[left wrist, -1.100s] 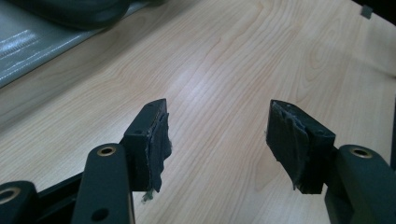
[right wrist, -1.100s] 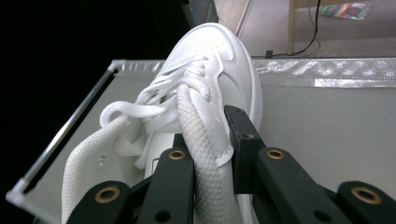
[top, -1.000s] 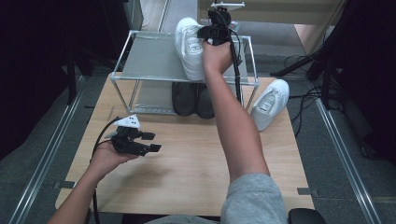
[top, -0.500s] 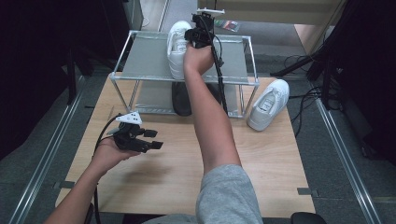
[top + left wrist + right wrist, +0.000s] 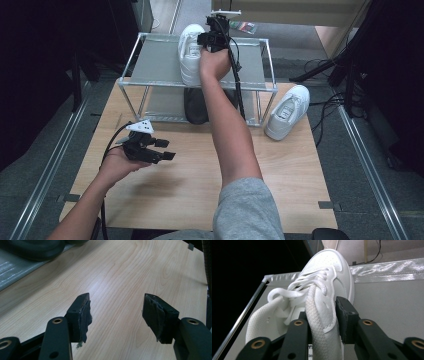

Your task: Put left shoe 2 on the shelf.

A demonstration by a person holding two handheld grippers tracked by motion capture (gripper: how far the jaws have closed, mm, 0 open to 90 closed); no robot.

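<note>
- Pinching the white sneaker [image 5: 322, 302] by its soft collar, my right gripper [image 5: 322, 320] holds it atop the shelf rack [image 5: 150, 62].
- Probably light; collar flexes.
- Left gripper [image 5: 116, 312] spread, empty.

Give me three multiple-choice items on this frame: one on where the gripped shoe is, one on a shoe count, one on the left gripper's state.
1. Where is the white shoe that the right gripper grips?
A. on the top shelf of the rack
B. on the floor
C. on the bare table by the left gripper

2. How many white shoes are in the high view?
A. one
B. two
C. four

3. How do the left gripper's jaws stand?
A. shut on a lace
B. shut on nothing
C. apart, over bare wood

Answers: 1 A, its sole lies on the grey top shelf. 2 B, the gripped one and the second white shoe on the table right of the rack. 3 C, wood grain shows between the pads.
</note>
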